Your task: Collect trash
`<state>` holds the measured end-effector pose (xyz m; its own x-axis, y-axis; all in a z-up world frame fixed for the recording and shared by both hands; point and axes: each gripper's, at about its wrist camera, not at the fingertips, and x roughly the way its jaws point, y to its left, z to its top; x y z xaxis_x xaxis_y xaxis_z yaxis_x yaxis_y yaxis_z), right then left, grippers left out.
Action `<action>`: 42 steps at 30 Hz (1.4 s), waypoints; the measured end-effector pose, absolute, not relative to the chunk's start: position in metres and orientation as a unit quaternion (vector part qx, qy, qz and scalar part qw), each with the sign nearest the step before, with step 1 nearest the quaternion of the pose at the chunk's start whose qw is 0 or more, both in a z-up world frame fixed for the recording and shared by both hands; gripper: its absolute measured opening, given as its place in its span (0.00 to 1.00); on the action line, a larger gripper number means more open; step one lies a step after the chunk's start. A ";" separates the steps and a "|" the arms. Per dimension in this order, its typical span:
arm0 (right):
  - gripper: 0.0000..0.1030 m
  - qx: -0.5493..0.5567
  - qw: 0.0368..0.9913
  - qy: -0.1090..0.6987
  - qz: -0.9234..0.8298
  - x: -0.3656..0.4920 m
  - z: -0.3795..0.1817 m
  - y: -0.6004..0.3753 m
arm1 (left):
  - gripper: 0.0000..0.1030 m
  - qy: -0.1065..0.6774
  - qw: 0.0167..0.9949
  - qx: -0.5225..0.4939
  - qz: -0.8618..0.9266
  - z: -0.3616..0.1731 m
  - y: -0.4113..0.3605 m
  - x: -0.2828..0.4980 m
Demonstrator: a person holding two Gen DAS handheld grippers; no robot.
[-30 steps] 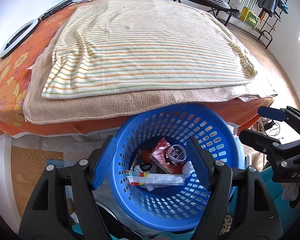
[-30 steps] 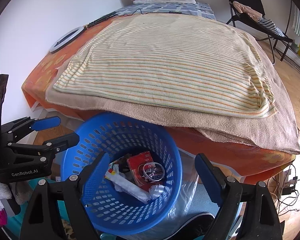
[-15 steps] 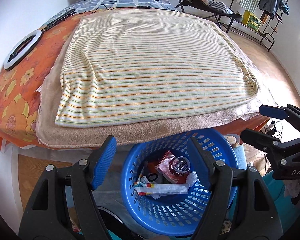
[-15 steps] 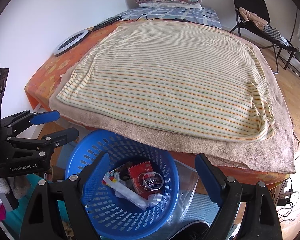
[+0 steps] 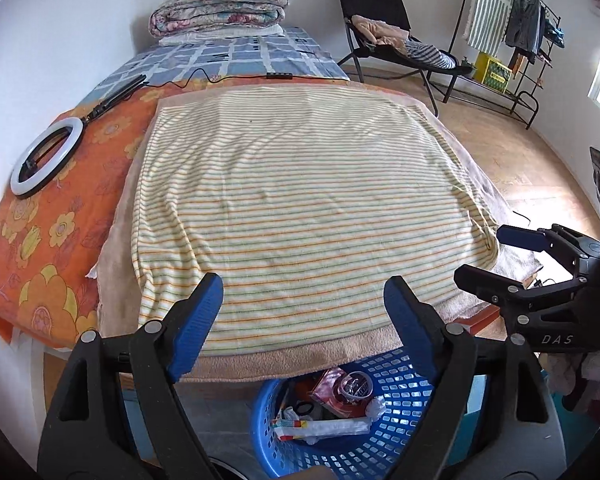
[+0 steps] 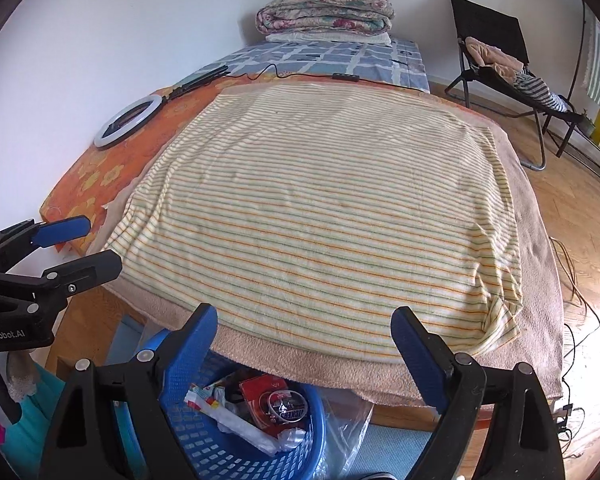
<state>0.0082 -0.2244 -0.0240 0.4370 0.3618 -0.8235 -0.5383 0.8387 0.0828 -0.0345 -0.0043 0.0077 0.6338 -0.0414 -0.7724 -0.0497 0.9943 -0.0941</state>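
Trash [image 5: 332,408] sits in the blue basket [image 5: 384,452] below and just behind your left gripper [image 5: 302,304], whose jaws have just been opening and stand wide apart with nothing between them. Your right gripper [image 6: 304,338] is spread as well and empty, the same basket [image 6: 220,456] lying low under its left finger. Beyond both sets of fingertips spreads the striped blanket [image 5: 308,208] on the bed.
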 end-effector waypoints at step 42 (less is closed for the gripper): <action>0.99 -0.026 0.881 0.401 0.249 0.098 -0.014 -0.222 | 0.99 0.378 0.924 -0.036 0.039 0.019 0.010 0.033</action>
<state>0.0981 -0.2223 -0.0135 0.5536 0.4182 -0.7202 -0.4604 0.8743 0.1539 0.0333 0.0100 0.0194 0.7111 0.0447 -0.7017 -0.0988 0.9944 -0.0367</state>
